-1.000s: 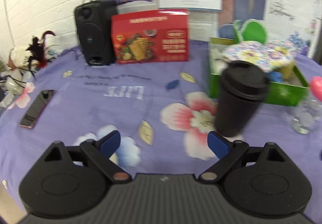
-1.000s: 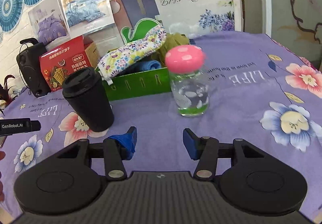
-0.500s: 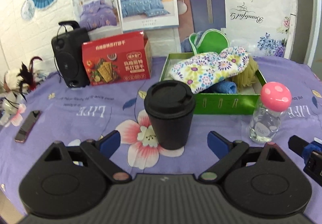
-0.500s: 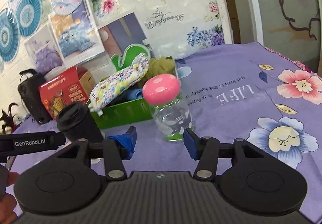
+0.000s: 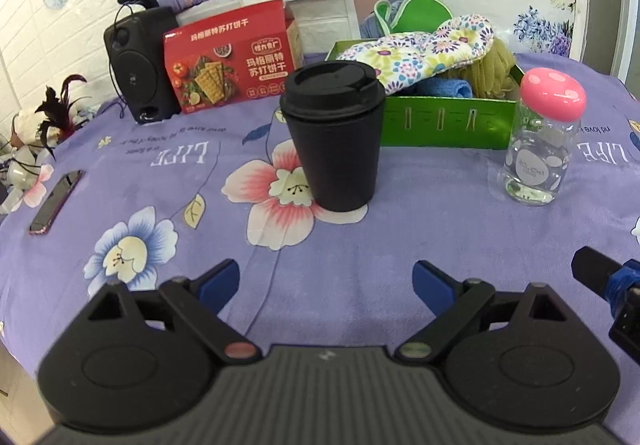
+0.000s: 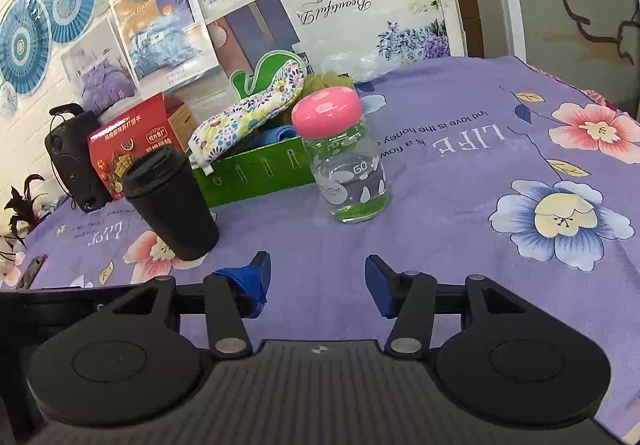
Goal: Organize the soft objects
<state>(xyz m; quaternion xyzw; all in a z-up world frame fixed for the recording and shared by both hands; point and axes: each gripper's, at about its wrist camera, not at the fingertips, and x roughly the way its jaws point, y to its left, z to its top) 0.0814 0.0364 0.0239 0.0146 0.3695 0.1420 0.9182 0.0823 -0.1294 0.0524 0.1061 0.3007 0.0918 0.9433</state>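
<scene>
The green box (image 5: 444, 121) at the back of the table holds soft things: a floral oven mitt (image 5: 416, 53), a blue cloth (image 5: 444, 87) and an olive bath puff (image 5: 494, 65). From the right wrist I see the same box (image 6: 256, 169), mitt (image 6: 248, 113) and cloth (image 6: 276, 133). My left gripper (image 5: 325, 283) hovers wide open over the tablecloth, short of a black lidded cup (image 5: 334, 137). My right gripper (image 6: 318, 277) is open with nothing between its fingers, short of a pink-lidded glass jar (image 6: 344, 161). Neither gripper touches anything.
A red cracker box (image 5: 230, 57) and a black speaker (image 5: 138, 65) stand at the back left. A phone (image 5: 56, 201) lies at the left, near a feathered doll (image 5: 32, 141). The jar (image 5: 540, 141) stands right of the cup. A green mitt (image 5: 412, 11) leans behind the box.
The left gripper swung to the right, so the black cup went from the right of its view to the middle. The right gripper shifted a little. Both stayed open and empty.
</scene>
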